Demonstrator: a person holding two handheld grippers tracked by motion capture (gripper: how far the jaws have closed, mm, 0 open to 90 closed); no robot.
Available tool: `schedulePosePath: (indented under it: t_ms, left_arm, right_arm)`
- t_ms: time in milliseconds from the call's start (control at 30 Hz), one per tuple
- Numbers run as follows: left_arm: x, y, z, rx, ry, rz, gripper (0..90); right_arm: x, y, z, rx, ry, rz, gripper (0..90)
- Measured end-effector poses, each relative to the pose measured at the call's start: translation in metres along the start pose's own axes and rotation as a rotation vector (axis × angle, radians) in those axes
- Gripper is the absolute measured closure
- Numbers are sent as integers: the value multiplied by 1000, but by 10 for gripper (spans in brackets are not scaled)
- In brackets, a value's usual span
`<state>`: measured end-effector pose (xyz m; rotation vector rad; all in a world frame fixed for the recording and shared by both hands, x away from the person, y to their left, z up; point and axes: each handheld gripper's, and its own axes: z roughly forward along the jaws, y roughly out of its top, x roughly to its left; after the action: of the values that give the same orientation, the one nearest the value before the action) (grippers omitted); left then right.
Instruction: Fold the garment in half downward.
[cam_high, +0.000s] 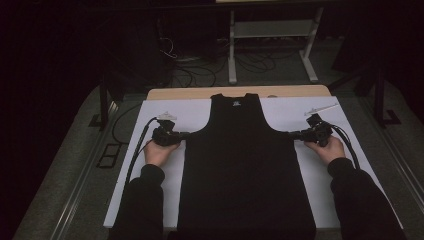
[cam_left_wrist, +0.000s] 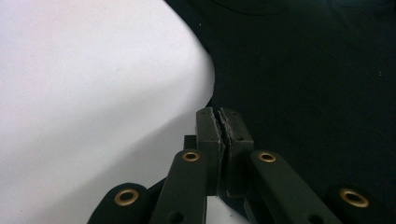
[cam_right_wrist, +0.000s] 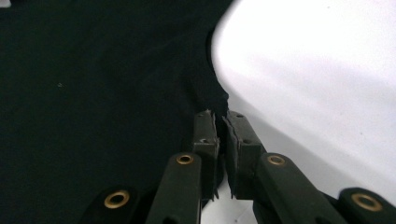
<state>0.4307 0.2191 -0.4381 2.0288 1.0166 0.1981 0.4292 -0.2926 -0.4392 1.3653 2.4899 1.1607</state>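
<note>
Black tank top (cam_high: 245, 170) lies flat, face up, down the middle of the desk (cam_high: 150, 200), on its white surface; neck toward the far edge, hem hanging at or past the near edge. Straps reach close to the far edge, where a strip of bare wood shows beyond the white.

Left gripper (cam_high: 184, 135) sits at the top's left side seam, just below the armhole. In the left gripper view its pads (cam_left_wrist: 211, 128) are pressed together w/ the fabric edge pinched between them, no gap. Right gripper (cam_high: 294, 133) mirrors it at the right seam under the other armhole; in the right gripper view its pads (cam_right_wrist: 208, 135) are closed on a fold of black cloth, a thin slit showing lower down.

Both hands rest on the white surface beside the garment. Open room: wide bare white strips left & right of the top, out to the desk's side edges; more bare white in both far corners beside the straps. Cables trail off each gripper toward the side edges.
</note>
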Motion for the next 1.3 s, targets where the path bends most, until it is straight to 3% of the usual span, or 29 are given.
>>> schedulePosePath:
  t_ms: [100,633,1133,1300]
  left_arm:
    - [0,-2,-2,-11,-7,-26,864]
    - [-13,-2,-22,-68,-45,-62,863]
    - [-12,-12,-43,-125,-86,-130,862]
    - [-17,-20,-47,-119,-94,-144,861]
  right_arm:
    - [2,-1,-2,-8,5,-1,823]
    - [14,-9,-20,-84,29,39,823]
    - [23,-18,-34,-118,58,68,822]
    - [25,-23,-40,-133,68,81,822]
